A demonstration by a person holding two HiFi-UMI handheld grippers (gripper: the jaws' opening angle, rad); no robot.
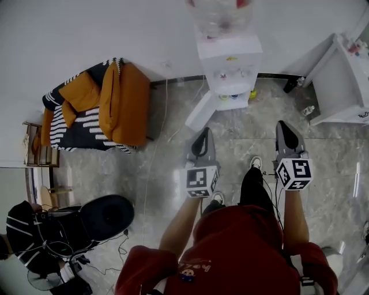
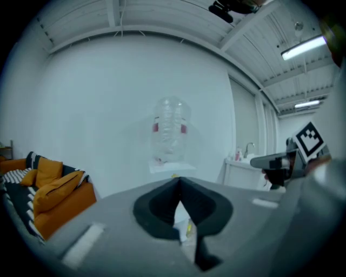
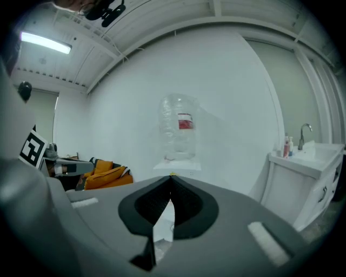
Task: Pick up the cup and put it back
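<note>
**Approach to the dispenser, both tools empty, cup not yet found**

Nearest, the left gripper [image 1: 203,133] and the right gripper [image 1: 283,127] are held out side by side over the marble floor [image 1: 161,173], both aimed at the water dispenser [image 1: 228,63]. Each gripper's own view shows its jaws pressed together at the tips with nothing between them.

By my reading this is the reach-in step before any pick-up. The next move calls for closing the gap to the dispenser, finding the cup, and parting one pair of jaws wide enough to go round it.

To the far left an orange sofa [image 1: 98,106] stands against the wall. To the far right is a white sink cabinet [image 1: 340,86]. Straight ahead, the dispenser carries a clear bottle [image 1: 222,14].

The cup itself cannot be made out. Small green, blue and yellow shapes [image 1: 233,97] sit low at the dispenser's front, too small to name. In both gripper views the gripper's own body hides the dispenser's lower part, where a cup might stand. The bottle's top is cut off in the head view.
</note>
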